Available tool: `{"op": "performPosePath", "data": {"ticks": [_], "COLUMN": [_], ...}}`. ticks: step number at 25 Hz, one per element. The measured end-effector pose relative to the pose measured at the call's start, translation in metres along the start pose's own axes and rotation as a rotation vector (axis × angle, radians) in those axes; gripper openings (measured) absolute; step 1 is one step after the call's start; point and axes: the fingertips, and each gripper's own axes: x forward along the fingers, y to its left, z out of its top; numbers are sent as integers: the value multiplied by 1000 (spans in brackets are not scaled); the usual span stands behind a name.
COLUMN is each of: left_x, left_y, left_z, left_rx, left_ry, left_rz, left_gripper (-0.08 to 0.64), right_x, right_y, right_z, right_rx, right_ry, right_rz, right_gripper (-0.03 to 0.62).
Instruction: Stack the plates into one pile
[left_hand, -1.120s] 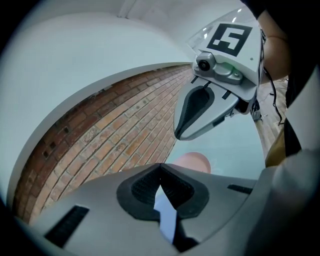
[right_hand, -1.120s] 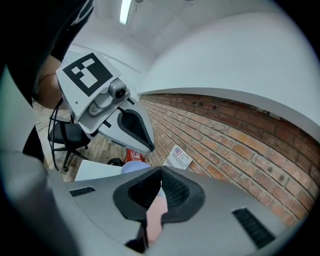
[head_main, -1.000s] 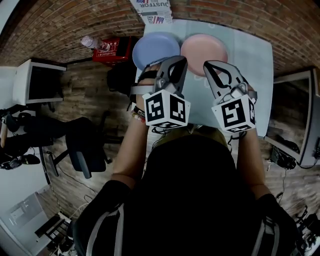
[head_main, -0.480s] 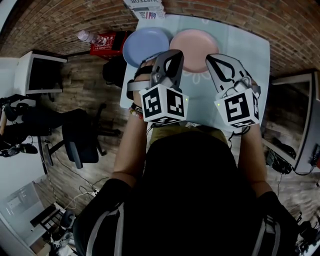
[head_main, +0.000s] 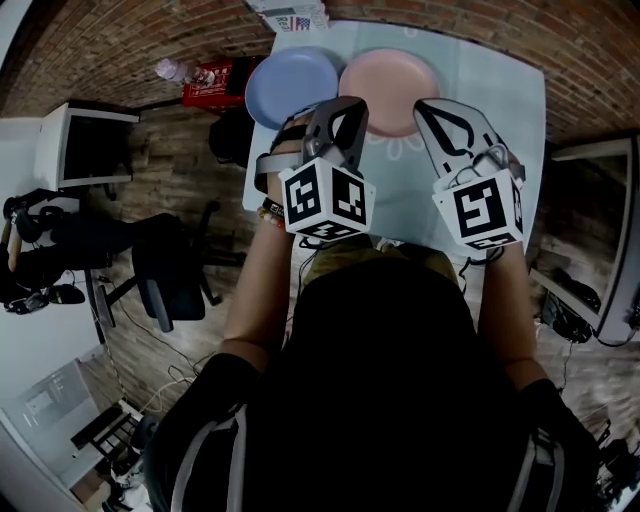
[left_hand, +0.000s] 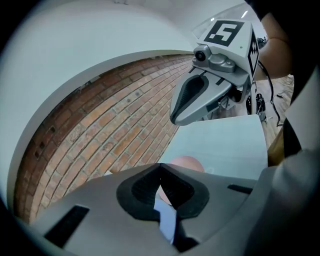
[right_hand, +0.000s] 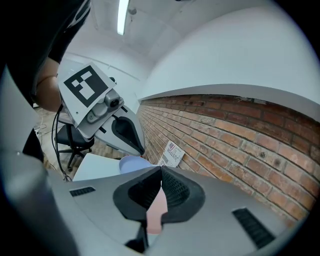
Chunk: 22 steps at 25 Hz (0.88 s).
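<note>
Currently, head view: two plates lie side by side at the far end of the pale table (head_main: 498, 108), close under the brick wall (head_main: 150, 30). The blue plate (head_main: 290, 85) is on the left and the pink plate (head_main: 395, 80) just beside it on the right. Each lies flat on the table, so they are not yet stacked. The left gripper (head_main: 345, 103) is held out over the table, and its tip overlaps the spot where the two rims come together. The right gripper (head_main: 432, 108) is alongside, with its tip at the pink plate's near right edge. A printed card (head_main: 290, 18) stands behind the blue plate. Off the table to the left are a bottle (head_main: 172, 70), a red box (head_main: 215, 88), a monitor (head_main: 85, 150) and an office chair (head_main: 165, 280).

Left gripper view: the jaws are closed with the tips meeting, and nothing is gripped. Through the opening below the tips, slices of the blue plate and the pink plate show on the table beyond. The right gripper hangs above the table ahead.

Right gripper view: the jaws are together at the tips and empty. The pink plate shows through the opening beneath them. The blue plate lies further left, by the card, with the left gripper above it.
</note>
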Motion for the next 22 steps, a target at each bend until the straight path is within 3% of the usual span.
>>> {"op": "performPosePath", "data": {"ticks": [6, 11, 19, 22], "left_x": [18, 67, 118, 130], "left_y": [-17, -58, -125, -144], "left_z": [1, -33, -61, -63], "left_rx": [-47, -2, -30, -8], "left_ry": [-48, 39, 117, 140], "left_rz": [-88, -163, -332, -384], "left_gripper": [23, 23, 26, 92], "right_x": [-8, -21, -54, -63], "right_y": [-6, -16, -30, -35], "right_z": [-3, -14, -46, -53], "right_rx": [-2, 10, 45, 53], "right_ry": [22, 53, 116, 128], "right_rz": [-18, -59, -116, -135], "right_gripper": [35, 35, 35, 35]}}
